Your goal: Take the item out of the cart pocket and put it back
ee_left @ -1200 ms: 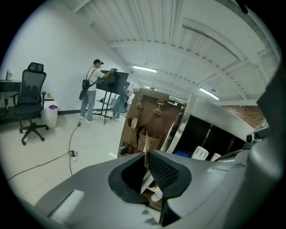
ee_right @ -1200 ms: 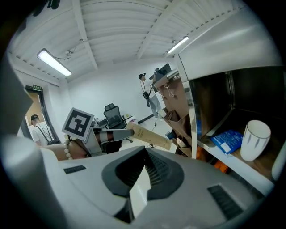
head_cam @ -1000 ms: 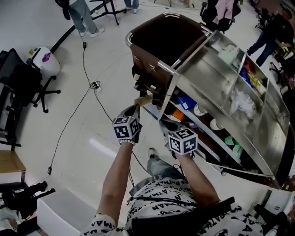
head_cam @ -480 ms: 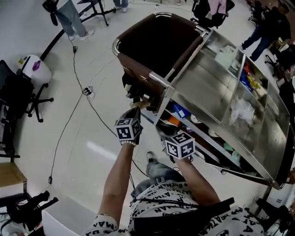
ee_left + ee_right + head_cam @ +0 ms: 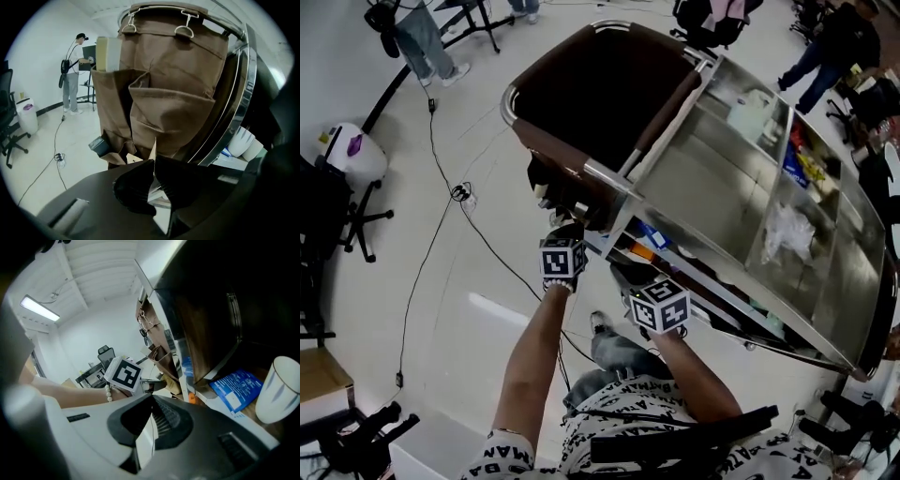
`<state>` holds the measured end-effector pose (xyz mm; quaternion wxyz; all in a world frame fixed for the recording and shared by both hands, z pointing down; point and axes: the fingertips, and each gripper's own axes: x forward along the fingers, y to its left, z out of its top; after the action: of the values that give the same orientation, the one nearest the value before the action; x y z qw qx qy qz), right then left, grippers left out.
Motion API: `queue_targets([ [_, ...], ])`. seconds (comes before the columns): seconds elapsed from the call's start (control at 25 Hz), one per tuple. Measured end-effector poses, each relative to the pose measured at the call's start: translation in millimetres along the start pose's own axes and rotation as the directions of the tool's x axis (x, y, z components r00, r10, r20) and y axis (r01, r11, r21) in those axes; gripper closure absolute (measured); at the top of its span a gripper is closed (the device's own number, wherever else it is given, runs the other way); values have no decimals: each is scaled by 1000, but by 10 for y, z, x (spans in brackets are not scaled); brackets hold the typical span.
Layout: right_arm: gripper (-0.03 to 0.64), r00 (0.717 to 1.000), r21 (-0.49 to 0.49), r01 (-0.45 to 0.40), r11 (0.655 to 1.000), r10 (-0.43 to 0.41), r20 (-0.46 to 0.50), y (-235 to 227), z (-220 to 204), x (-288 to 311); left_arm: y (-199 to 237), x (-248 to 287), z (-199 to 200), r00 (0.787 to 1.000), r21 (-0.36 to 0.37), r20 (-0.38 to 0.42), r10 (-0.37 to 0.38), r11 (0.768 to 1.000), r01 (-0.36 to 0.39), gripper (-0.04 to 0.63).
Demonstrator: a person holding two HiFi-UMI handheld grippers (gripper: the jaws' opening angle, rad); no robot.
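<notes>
A brown fabric bag point(image 5: 178, 70) with sewn pockets hangs on the end of the steel cart point(image 5: 712, 178). My left gripper point(image 5: 153, 171) is shut on a thin tan paper item point(image 5: 152, 149) just below the lower pockets; in the head view the left gripper point(image 5: 568, 227) is right against the bag's side. A cream box point(image 5: 108, 53) stands in the upper left pocket. A dark object point(image 5: 99, 145) pokes from a low pocket. My right gripper point(image 5: 151, 423) is shut with nothing in it. It sits beside the cart's lower shelf, and the head view shows the right gripper point(image 5: 625, 272) there.
The cart's lower shelf holds a white cup point(image 5: 281, 390) and a blue packet point(image 5: 236, 385). A crumpled plastic bag point(image 5: 787, 225) lies on the steel top. A cable point(image 5: 441, 216) crosses the floor. Office chairs point(image 5: 337, 206) stand at the left, and a person point(image 5: 75, 70) stands far off.
The left gripper with the tan item has moved in closer to the bag's pockets, and the item now shows less in the head view. The right gripper has kept beside it.
</notes>
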<state>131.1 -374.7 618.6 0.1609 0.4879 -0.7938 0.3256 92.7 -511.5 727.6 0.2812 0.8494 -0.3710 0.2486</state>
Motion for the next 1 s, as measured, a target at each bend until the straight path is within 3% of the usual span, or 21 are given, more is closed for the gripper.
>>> queue_targets([
  [0.28,617,1000,33,28,999,-28,7,-131,-61,-29,-105,346,-91,999,33,-48,-22,999,24,566],
  [0.48,617,999,31,34,999,-34,15,-138,-64,-57,-161,356,-53,999,55,-38,-16,998,18,554],
  [0.6,617,999,24,30,999,-31,23,-97,-56,-59,-150,247,-54,1000,49,-15,-17,999,18,491],
  [0.8,617,999,-17,16,1000,-16,41,114,-8,-141,-164,-387,-38,997,17,78,1,1000,-2,448],
  [1.0,617,998,-99,-12,995,19,64,555,-59,-418,-311,-1710,-317,975,-155,215,48,988,-14,449],
])
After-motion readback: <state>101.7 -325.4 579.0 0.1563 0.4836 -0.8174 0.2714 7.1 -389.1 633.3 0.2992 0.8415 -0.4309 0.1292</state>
